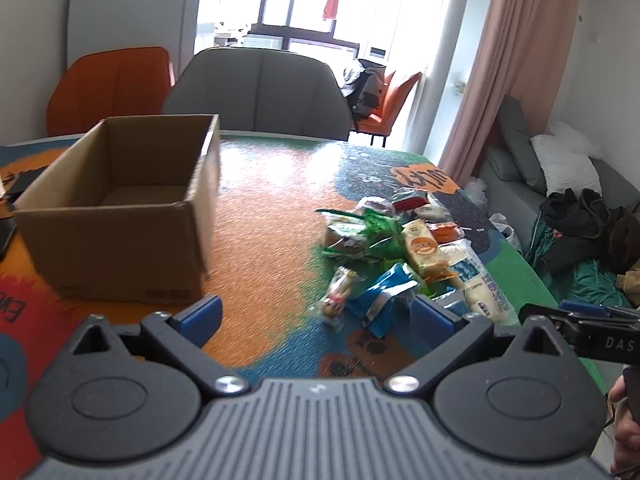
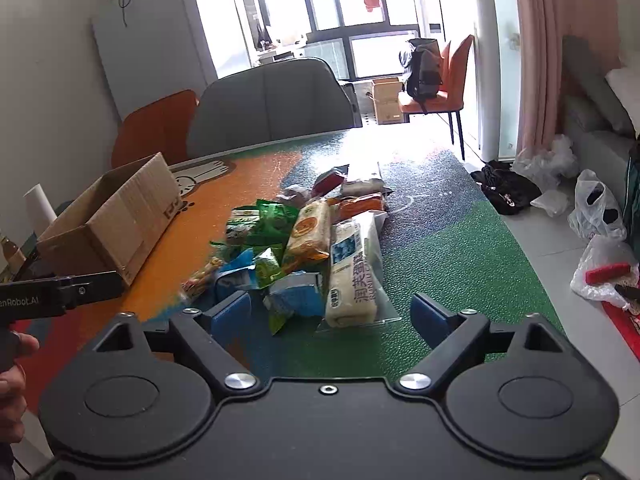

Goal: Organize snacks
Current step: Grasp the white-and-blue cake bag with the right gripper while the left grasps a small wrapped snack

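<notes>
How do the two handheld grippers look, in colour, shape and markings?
Both look alike. The left gripper and right gripper have matte black bodies with two round housings, silver screws and blue fingers. The left's top plate is grey and ribbed. White lettering runs along their sides. No sleeves or cables are clearly visible.

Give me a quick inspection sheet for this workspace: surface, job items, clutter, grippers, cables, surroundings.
Surface: table under a colourful printed mat.
Job's things: snack pile loose on the mat; box open, nothing seen inside.
Clutter: dark items at the table edge by the box, too cut off to name.
Grippers: left gripper open, empty, short of the pile; right gripper open, nothing gripped, white pack just ahead of its fingers.
Cables: nothing seen on the table.
Surroundings: grey chair, orange chair, bags on the floor, sofa.
</notes>
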`<state>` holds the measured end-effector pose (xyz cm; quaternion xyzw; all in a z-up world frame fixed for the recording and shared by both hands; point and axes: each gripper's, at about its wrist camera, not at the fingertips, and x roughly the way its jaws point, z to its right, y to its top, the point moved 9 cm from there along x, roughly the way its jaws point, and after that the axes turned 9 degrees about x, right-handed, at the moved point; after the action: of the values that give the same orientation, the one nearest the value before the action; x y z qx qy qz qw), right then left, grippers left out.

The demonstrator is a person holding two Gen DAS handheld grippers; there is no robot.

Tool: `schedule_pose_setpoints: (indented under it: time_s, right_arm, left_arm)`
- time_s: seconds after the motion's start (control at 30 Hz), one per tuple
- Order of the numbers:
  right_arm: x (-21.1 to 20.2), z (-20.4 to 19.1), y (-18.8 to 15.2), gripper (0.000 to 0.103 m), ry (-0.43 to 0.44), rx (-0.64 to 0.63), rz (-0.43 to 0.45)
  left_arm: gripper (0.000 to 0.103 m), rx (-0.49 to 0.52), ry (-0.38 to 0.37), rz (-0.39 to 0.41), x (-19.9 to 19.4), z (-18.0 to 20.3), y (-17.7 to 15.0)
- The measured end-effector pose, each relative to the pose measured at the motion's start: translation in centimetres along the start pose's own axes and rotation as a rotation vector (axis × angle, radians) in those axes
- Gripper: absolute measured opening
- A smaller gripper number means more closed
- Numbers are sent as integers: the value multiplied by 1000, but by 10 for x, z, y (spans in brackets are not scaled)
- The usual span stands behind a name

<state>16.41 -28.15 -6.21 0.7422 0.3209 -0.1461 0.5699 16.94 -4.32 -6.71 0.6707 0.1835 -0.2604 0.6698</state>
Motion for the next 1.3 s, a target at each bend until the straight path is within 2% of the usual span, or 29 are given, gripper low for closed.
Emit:
schedule_pose_setpoints:
  time_s: [0.23, 0.47, 0.6, 0.73, 0.87, 0.9, 1.0, 1.03, 1.13, 1.2, 1.3]
  right_arm:
    - [20, 12, 3, 79, 4, 26, -16]
    - [43, 24, 9, 72, -8, 50, -29]
    - [51, 29, 11, 71, -2, 58, -40]
    - [60, 32, 14, 71, -4, 63, -55]
    - [72, 33, 17, 65, -10, 56, -80]
    - [76, 34, 16, 63, -12, 52, -90]
    - [86, 33, 17, 60, -16, 41, -122]
    - [88, 33, 17, 60, -15, 37, -131]
    - [95, 28, 18, 57, -29, 4, -167]
    - [98, 24, 19, 57, -52, -28, -189]
    - [101, 20, 19, 55, -95, -55, -235]
  left_arm:
    - [90, 4, -42, -27, 30, 10, 4]
    - [84, 21, -69, -51, 59, 20, 8]
    - [81, 29, -73, -74, 77, 24, 7]
    - [73, 31, -75, -93, 92, 24, 6]
    - [68, 12, -90, -88, 100, 19, 8]
    - [64, 2, -98, -88, 101, 18, 10]
    - [61, 6, -127, -101, 103, 17, 12]
    - [57, -3, -140, -108, 103, 16, 13]
    - [47, -10, -128, -143, 108, 10, 14]
    - [40, -10, -111, -202, 113, 7, 9]
    - [38, 24, -105, -247, 112, 8, 6]
